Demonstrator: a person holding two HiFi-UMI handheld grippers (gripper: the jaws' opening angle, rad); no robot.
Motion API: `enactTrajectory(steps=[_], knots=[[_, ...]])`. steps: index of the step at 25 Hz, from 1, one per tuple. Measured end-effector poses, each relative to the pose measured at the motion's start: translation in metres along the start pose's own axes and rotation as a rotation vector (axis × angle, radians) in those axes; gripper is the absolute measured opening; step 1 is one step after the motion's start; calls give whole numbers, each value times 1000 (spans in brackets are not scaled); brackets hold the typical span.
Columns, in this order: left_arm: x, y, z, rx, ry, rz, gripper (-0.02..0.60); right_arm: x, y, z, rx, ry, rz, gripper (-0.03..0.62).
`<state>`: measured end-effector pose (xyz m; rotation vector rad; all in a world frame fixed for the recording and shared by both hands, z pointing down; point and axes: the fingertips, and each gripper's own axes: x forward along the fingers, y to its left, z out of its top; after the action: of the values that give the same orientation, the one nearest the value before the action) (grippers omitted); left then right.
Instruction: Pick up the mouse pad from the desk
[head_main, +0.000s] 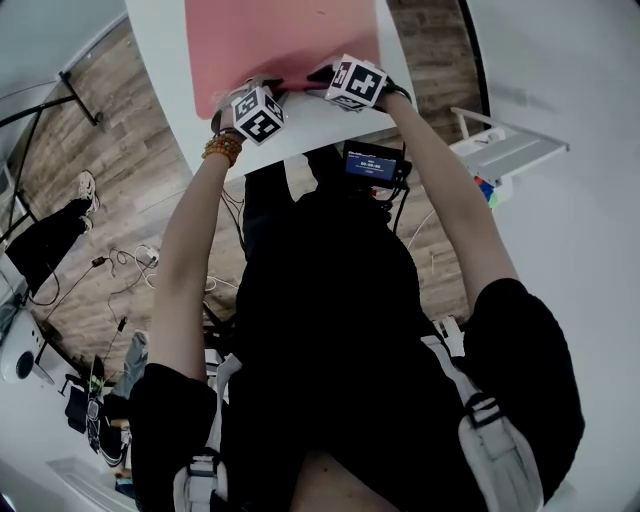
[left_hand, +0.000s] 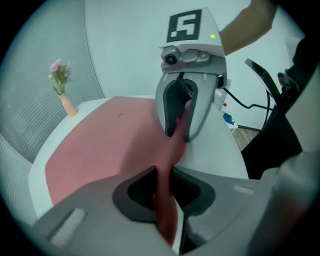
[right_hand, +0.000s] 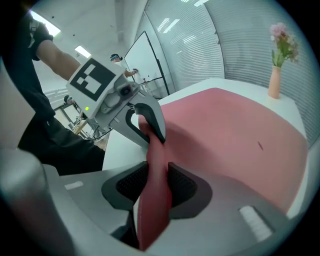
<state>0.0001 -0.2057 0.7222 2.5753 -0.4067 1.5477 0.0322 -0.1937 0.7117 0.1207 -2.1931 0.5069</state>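
Nothing you can read as words right now. Your left cube (head_main: 259, 113), riding the left tongs (left_hand: 164, 175), shows only black-and-white square markers: patterns, no letters. Same story on the right cube (head_main: 357, 82) of your right tongs (right_hand: 159, 172). The little screen (head_main: 371, 166) at your chest glows blue with a pale line of characters, too small to make out.

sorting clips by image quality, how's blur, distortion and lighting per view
Head view: strong fisheye bends the white desk, light even. Left gripper view: dark round vignette; the edge of the pink soft mouse pad pinched in the left gripper is blurred, the peach flower vase behind sharper. Right gripper view: same vignette; pad fold in the right gripper soft, ceiling lights bright top left.
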Motion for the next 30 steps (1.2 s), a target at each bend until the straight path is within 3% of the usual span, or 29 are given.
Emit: enactTrajectory(steps=[5, 8, 11, 12, 13, 14, 15, 18, 23, 25, 27, 30], knots=[[3, -1, 1, -123, -12, -100, 77, -8, 4, 8, -210, -44, -156, 248], [3, 3, 1, -210, -32, -162, 77, -4, 0, 12, -243, -31, -194, 293], [2, 5, -1, -291, -39, -219, 78, 10, -5, 6, -310, 67, -236, 292], [-1, 6, 1, -302, -48, -228, 78, 15, -10, 3, -336, 107, -267, 259], [-3, 8, 3, -305, -55, -231, 80, 18, -15, 2, -358, 138, -304, 181], [-5, 7, 3, -298, -58, -230, 86, 19, -20, 3, -371, 152, -339, 101], [-6, 5, 3, -272, -60, -224, 104, 19, -22, 5, -369, 152, -361, 63], [-2, -8, 2, -97, -57, -147, 189, 14, -22, 4, -322, 128, -356, 63], [-4, 8, -6, 68, -20, 95, 192, 0, -25, 18, -201, 55, -314, 58], [-8, 22, -10, 62, -12, 173, 68, -4, -25, 21, -204, 52, -311, 63], [-11, 30, -15, 10, -17, 176, 58, -4, -25, 14, -230, 69, -325, 75], [-10, 27, -24, 23, 4, 156, 67, -4, -25, -5, -247, 99, -370, 78]])
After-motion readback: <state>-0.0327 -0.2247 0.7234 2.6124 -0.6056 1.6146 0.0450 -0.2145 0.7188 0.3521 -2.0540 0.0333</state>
